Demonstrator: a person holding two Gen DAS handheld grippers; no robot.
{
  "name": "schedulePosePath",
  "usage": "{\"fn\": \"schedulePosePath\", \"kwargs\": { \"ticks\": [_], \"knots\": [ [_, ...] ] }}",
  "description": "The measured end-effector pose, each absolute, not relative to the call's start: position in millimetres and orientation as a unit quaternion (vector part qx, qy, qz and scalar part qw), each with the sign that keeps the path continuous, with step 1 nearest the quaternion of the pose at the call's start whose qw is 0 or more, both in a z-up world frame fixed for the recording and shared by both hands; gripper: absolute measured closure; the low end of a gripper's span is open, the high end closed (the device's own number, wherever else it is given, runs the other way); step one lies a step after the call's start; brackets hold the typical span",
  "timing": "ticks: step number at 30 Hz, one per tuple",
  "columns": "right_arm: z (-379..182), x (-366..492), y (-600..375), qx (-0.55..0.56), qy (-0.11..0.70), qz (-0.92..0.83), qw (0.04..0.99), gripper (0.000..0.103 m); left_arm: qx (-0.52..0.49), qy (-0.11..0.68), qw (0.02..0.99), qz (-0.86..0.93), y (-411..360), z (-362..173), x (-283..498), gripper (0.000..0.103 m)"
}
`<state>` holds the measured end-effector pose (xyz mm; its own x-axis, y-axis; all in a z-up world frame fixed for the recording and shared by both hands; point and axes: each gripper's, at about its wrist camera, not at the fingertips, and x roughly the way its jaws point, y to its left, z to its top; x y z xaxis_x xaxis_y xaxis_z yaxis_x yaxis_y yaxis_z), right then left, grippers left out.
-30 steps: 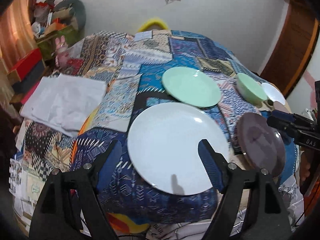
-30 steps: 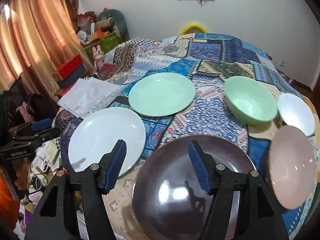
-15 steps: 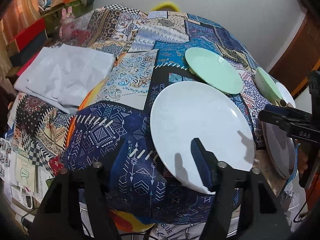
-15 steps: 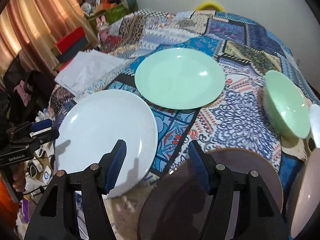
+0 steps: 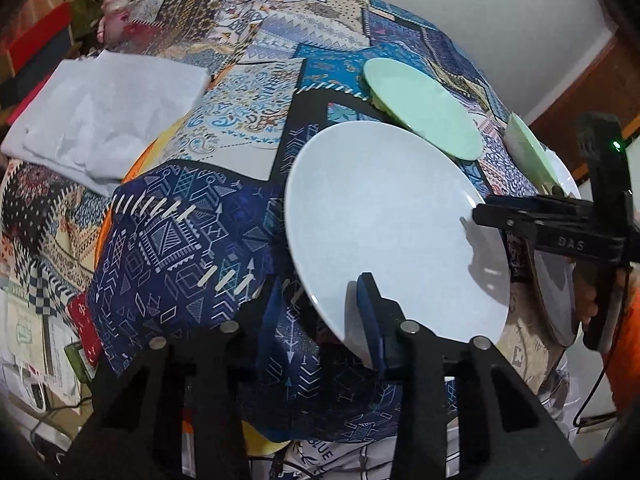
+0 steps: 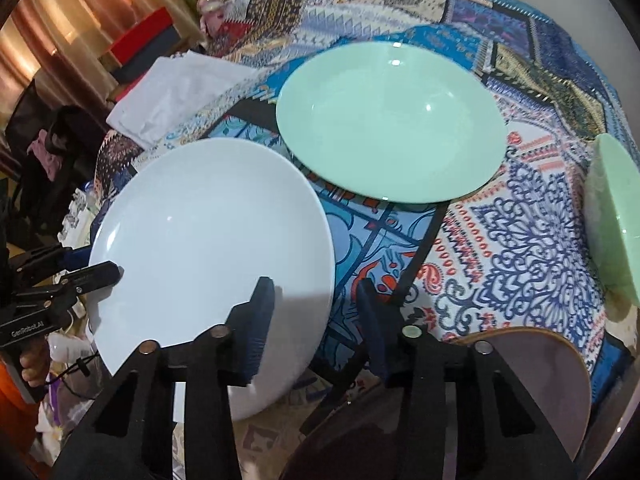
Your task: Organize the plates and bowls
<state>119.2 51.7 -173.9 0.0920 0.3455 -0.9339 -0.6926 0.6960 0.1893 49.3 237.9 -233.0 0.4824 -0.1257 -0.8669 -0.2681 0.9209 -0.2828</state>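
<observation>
Since a second ago both claws have dropped onto the white plate: in the left wrist view the left claw is closing with the near rim between its jaws, green plate well beyond. In the right wrist view the right claw is closing across the plate's right rim, brown plate just right; nothing looks stacked yet, so nearly all sorting remains.

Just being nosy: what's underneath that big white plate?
The white plate lies on the patchwork tablecloth, whose blue patterned patches show all around it. Its near edge overhangs the table. Whatever sits directly beneath the plate is covered from both cameras.
</observation>
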Motion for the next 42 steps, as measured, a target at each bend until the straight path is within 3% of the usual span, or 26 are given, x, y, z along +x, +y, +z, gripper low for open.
{"fn": "schedulePosePath", "kwargs": {
  "ticks": [5, 9, 42],
  "knots": [
    [-176.2, 122.4, 55.9, -0.153, 0.572, 0.351, 0.725, 0.079, -0.185, 0.510, 0.839, 0.030, 229.8, -233.3, 51.8, 0.072],
    [-178.9, 128.6, 55.7, -0.131, 0.585, 0.361, 0.714, 0.081, -0.200, 0.514, 0.834, 0.027, 232.6, -234.2, 53.5, 0.072],
    [-143.5, 124.3, 26.8, -0.073, 0.556, 0.364, 0.744, 0.082, -0.200, 0.490, 0.847, 0.053, 223.9, -205.1, 59.2, 0.072]
  ]
}}
